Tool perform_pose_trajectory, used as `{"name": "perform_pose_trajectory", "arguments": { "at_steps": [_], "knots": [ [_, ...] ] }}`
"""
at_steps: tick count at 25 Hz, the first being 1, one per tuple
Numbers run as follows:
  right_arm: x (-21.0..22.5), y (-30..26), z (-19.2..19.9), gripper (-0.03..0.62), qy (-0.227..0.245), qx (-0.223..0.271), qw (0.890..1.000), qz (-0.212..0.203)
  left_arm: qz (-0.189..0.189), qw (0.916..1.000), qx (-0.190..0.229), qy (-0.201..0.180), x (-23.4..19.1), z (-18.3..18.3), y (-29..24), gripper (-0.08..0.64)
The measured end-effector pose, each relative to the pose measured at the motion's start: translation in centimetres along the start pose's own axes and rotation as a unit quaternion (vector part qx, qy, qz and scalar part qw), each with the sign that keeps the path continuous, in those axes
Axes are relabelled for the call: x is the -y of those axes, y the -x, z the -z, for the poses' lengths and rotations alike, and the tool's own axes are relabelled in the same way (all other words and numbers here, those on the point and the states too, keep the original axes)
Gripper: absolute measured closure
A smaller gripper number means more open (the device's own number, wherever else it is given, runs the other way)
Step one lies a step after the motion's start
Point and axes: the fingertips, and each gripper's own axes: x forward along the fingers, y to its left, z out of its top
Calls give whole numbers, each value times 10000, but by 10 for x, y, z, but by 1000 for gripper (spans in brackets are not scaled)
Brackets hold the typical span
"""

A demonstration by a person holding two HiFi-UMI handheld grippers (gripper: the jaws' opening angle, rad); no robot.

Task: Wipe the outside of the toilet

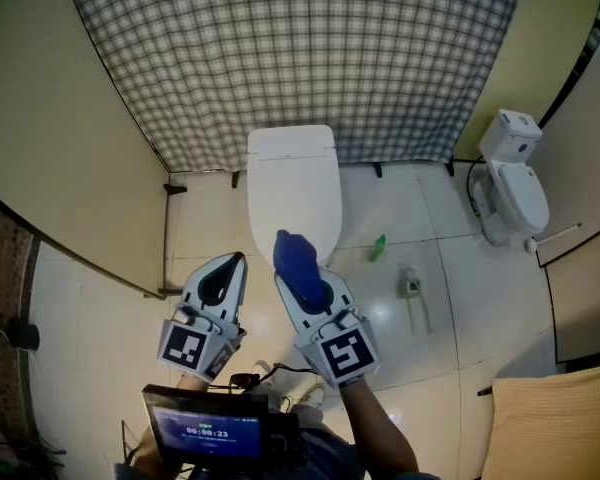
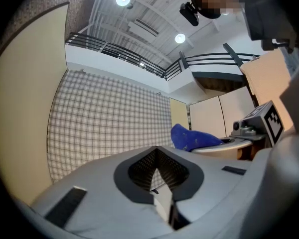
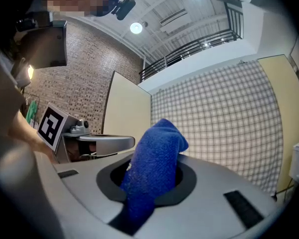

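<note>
White toilet with its lid down (image 1: pixel 292 183), straight ahead of the cloth-bearing right gripper (image 1: pixel 300 283).

The toilet stands mid-scene on the pale tiled floor (image 1: pixel 420 368), its back end far against the checked curtain (image 1: pixel 300 48). Its long axis runs near to far, so the rounded front points at the two grippers. The right gripper is clamped on a blue terry cloth (image 3: pixel 152 168). The cloth's free end sticks forward and, in the head view, overlaps the toilet's near rim; whether it touches I cannot tell. The left gripper (image 1: pixel 235 268), jaws pressed together on nothing, sits just left of that front, a little farther off. The right hand looks the one to lead the wipe.
</note>
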Motion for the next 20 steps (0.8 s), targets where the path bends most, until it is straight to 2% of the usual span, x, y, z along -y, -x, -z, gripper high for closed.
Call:
{"name": "perform_pose_trajectory", "arguments": {
  "at_steps": [5,13,15,20],
  "knots": [
    [-16,-6,8,528,68,115,9999,50,104,9999,49,-73,-4,6,11,554],
    [-24,17,0,528,95,142,9998,-31,-31,9999,100,18,17,0,24,554],
    [-17,23,-24,528,64,73,9999,-104,-98,9998,59,141,23,-23,16,554],
    [23,35,-141,528,-175,-242,9993,-245,-295,9983,-169,467,35,-140,-26,554]
  ]
}}
